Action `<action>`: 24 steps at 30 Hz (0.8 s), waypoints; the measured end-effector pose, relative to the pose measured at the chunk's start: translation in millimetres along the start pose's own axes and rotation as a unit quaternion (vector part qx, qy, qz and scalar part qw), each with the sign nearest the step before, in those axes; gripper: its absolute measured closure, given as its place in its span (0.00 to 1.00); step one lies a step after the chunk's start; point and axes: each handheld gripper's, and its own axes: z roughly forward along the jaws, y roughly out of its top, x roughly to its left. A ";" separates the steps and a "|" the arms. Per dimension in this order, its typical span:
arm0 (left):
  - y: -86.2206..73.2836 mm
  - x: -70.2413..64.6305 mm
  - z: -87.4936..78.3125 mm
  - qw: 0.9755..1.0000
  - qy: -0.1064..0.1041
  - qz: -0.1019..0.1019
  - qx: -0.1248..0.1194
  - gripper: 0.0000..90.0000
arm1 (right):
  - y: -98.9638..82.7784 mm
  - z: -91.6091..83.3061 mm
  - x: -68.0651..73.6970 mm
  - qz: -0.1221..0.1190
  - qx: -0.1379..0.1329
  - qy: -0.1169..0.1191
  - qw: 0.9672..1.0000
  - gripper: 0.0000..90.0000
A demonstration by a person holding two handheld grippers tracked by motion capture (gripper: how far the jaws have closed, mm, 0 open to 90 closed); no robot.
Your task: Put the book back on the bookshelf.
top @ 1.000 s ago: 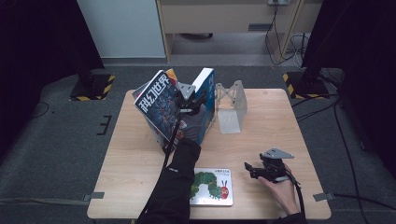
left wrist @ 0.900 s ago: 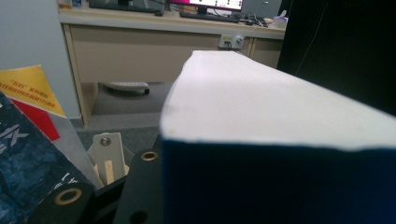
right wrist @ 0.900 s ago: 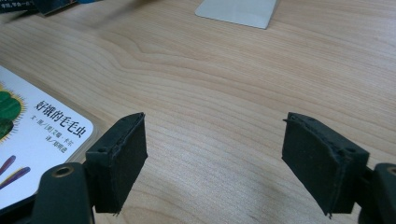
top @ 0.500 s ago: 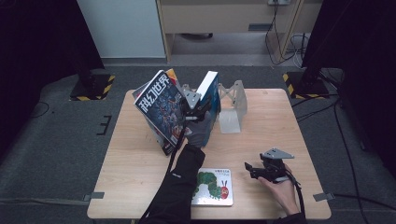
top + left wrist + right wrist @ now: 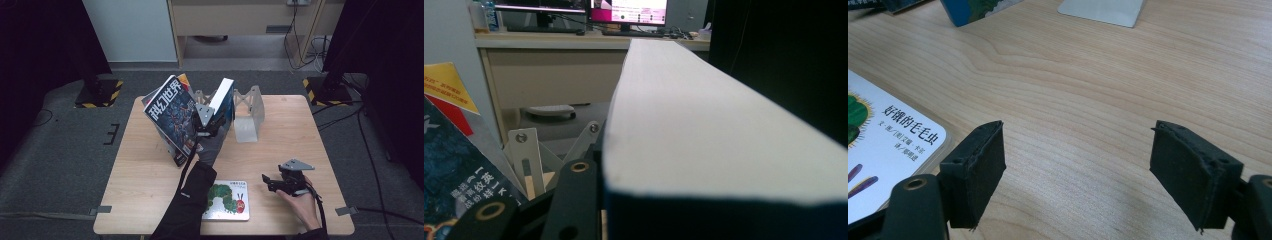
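My left gripper (image 5: 210, 122) holds a thick blue book (image 5: 223, 95) with white page edges, tilted, at the far side of the table. In the left gripper view the book (image 5: 704, 130) lies against the one black finger (image 5: 574, 200) that shows, and the other is hidden behind it. The jaws have just been opening a little with the book still between them. A large dark magazine (image 5: 170, 117) leans just left of the gripper. My right gripper (image 5: 270, 181) rests near the front right, and its jaws stand open (image 5: 1078, 170) over bare wood.
A metal book rack (image 5: 247, 115) stands just right of the blue book, and its struts (image 5: 529, 155) show beside the jaw. A caterpillar picture book (image 5: 227, 199) lies flat at the table's (image 5: 300, 130) front edge, left of the right gripper (image 5: 883, 145).
The left gripper and the blue book have shifted right and slightly down toward the metal rack. The right gripper has stayed still.
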 end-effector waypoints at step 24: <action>-28.2 -5.0 -28.9 0.999 0.028 -0.010 0.019 0.67 | 0.1 0.8 0.1 0.001 0.001 -0.002 1.000 0.25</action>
